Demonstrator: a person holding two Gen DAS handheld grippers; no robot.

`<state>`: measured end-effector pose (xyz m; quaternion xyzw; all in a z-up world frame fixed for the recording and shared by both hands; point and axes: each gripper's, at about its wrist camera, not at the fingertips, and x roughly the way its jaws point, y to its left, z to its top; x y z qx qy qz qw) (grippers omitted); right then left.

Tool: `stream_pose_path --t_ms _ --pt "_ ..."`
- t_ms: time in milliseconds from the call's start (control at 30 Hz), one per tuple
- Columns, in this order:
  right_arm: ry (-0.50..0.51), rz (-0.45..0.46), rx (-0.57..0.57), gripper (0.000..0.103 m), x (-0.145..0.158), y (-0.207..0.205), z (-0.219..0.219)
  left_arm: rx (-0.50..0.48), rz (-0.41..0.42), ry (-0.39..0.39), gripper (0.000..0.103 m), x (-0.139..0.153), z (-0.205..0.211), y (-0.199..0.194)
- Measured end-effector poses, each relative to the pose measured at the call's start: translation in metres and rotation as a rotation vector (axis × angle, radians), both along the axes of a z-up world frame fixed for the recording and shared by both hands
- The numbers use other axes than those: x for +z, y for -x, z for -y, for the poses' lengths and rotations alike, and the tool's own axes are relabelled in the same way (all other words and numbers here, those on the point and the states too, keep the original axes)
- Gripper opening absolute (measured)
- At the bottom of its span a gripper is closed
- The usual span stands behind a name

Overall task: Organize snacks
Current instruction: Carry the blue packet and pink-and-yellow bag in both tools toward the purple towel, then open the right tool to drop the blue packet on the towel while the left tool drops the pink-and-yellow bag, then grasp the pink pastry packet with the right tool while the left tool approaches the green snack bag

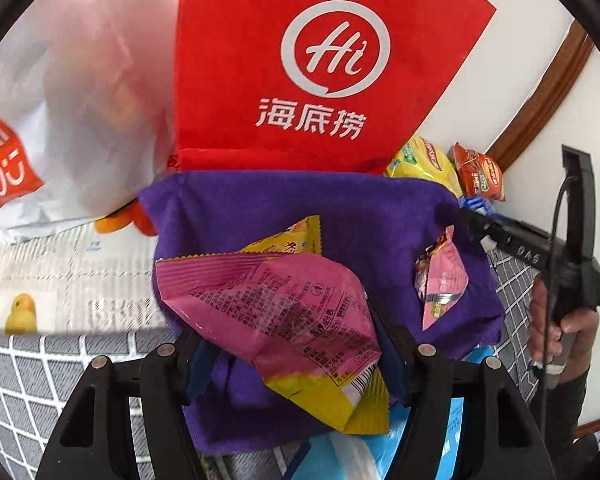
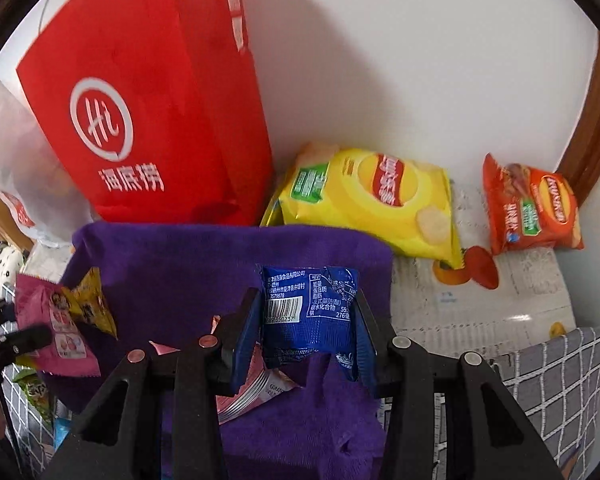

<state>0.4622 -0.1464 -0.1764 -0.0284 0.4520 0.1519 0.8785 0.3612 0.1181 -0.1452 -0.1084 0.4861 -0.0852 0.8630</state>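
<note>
A pink-and-yellow snack packet (image 1: 284, 320), printed back uppermost, is held above a purple cloth (image 1: 372, 216). A small blue packet (image 2: 312, 308), barcode showing, is held upright over the same cloth. A yellow chip bag (image 2: 372, 200) and an orange-red one (image 2: 532, 208) are propped against the wall.

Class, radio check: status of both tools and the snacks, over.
Left tool shut on pink packet. Right tool shut on blue packet. Both over purple cloth. Nothing blocking.
</note>
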Motion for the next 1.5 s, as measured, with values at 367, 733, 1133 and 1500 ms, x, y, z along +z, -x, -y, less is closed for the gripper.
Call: stream_pose_path --t_ms 367,733,1133,1500 --pt "-0.004 -0.057 0.032 0.048 -0.023 -0.008 -0.009 -0.024 0.018 -0.02 0.066 -0.004 0.005 0.0" --pt "0.016 0.005 0.05 0.07 0.003 0.008 -0.008 -0.03 -0.018 -0.037 0.067 -0.017 0.004 0.0" --pt "-0.013 0.106 0.068 0.071 0.049 0.061 -0.016 0.032 -0.037 -0.03 0.081 -0.007 -0.009 0.019" --pt "-0.04 0.119 0.078 0.071 0.061 0.136 -0.013 0.132 0.062 -0.012 0.081 0.031 -0.033 0.08"
